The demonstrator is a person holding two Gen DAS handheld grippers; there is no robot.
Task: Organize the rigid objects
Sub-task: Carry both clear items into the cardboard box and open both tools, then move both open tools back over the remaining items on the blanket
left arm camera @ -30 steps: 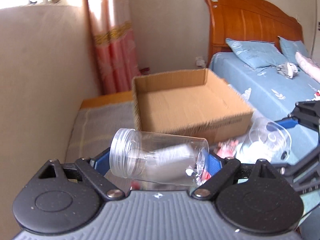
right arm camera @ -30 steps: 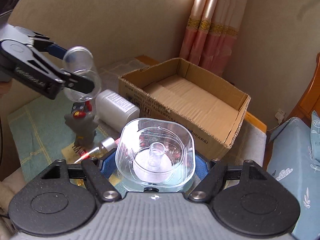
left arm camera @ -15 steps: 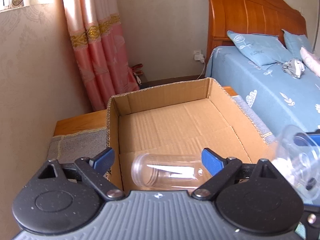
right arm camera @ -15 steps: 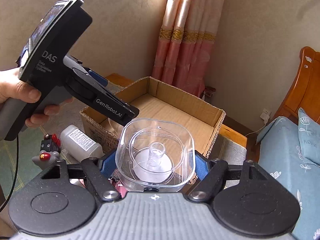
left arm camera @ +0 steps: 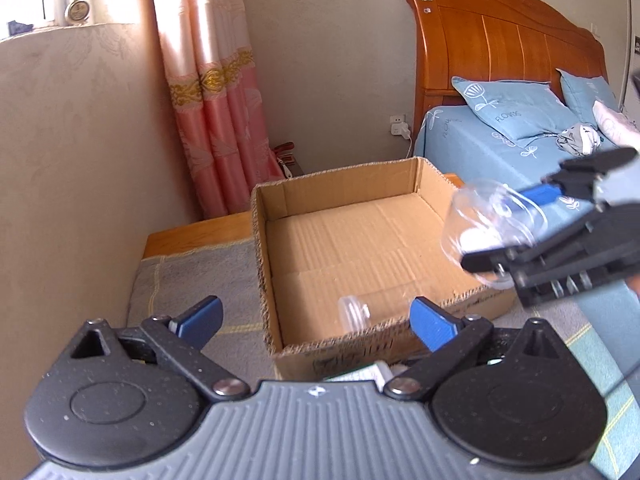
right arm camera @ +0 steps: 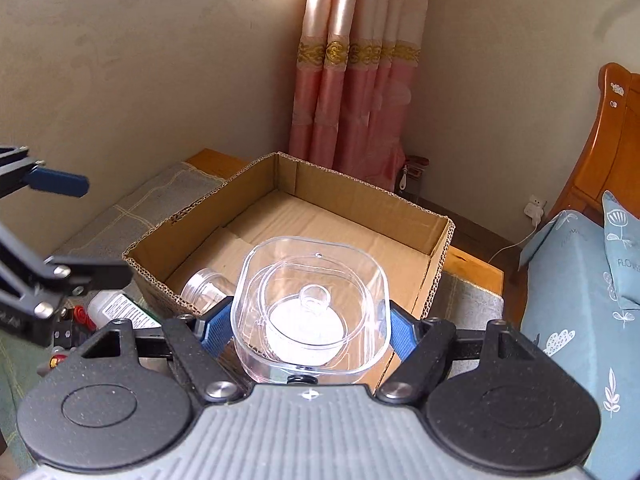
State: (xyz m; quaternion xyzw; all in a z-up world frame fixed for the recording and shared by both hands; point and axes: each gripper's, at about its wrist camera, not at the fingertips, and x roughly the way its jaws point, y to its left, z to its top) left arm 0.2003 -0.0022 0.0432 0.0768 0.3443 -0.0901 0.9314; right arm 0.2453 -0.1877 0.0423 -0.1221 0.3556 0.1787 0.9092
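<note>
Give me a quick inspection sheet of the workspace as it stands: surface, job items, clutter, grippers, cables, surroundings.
Surface: grey checked cloth over a low wooden stand.
Job's things: open cardboard box; clear round jar lying on its side in the box's near corner; clear square container with a white disc inside, carried over the box's near edge.
Clutter: white labelled bottle and a small red-and-black item beside the box.
Grippers: left hand-held gripper open, jaws just widened, nothing between them; right hand-held gripper shut on the square container.
Cables: white charger cord at the wall socket.
Surroundings: pink curtain, wooden bed with blue bedding.
</note>
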